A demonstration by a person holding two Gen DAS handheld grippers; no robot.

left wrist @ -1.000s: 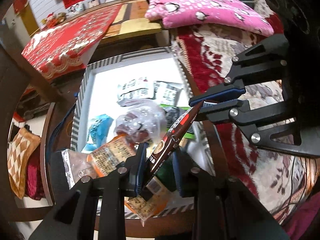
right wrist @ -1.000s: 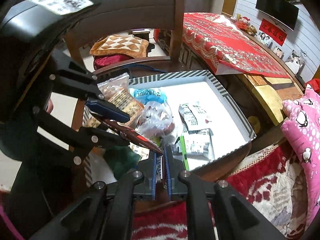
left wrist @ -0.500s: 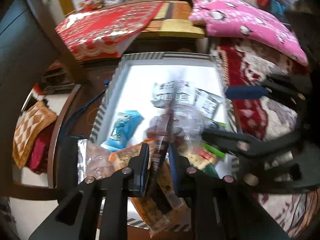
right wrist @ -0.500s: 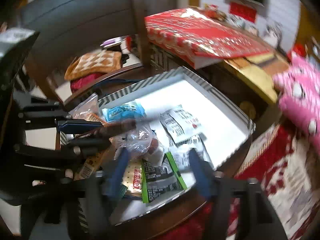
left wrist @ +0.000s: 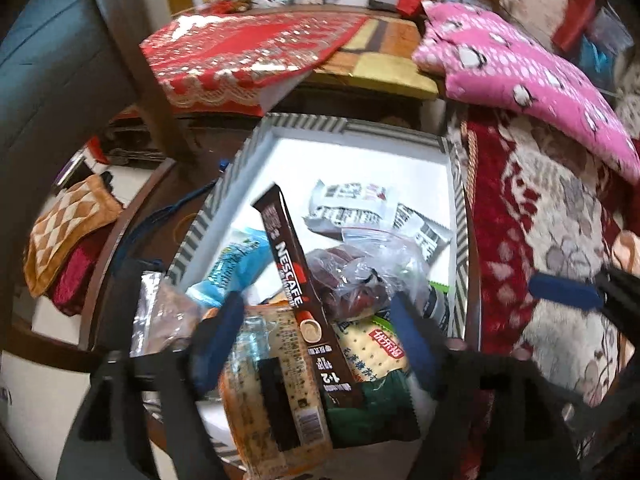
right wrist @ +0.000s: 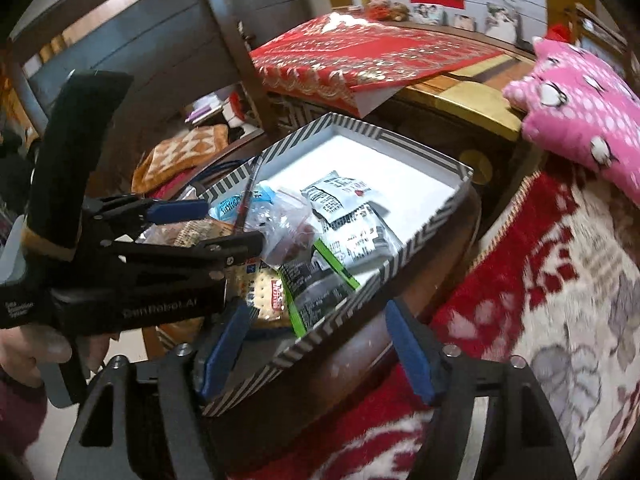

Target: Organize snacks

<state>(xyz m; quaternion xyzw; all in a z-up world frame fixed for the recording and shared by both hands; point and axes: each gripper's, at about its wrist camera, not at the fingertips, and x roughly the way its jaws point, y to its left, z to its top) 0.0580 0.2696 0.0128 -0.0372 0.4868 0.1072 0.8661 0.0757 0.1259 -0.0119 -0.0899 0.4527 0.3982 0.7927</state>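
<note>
A dark brown Nescafe coffee stick [left wrist: 298, 292] lies loose on a heap of snack packets in a striped box [left wrist: 304, 122] with a white floor. My left gripper [left wrist: 314, 336] straddles the stick; its jaws are opening and the blue pads stand clear of it. In the right wrist view the left gripper [right wrist: 228, 222] hovers over the heap, with the stick [right wrist: 246, 200] seen edge-on. My right gripper [right wrist: 318, 352] hangs over the box's near rim [right wrist: 332, 320]. Its jaws are opening and hold nothing. One of its pads [left wrist: 564, 290] shows to the right of the box.
The heap holds a blue packet [left wrist: 236, 264], a clear bag of red pieces [left wrist: 360, 276], white packets [left wrist: 352, 204] and a cracker pack [left wrist: 376, 348]. The box sits on a dark round table [right wrist: 360, 364]. A red-and-cream cover [right wrist: 540, 300] and pink pillow [left wrist: 520, 72] lie right.
Both grippers were shut on the ends of the coffee stick. The right one opened and drew away to the right, then the left opened, and the stick now rests on the heap.
</note>
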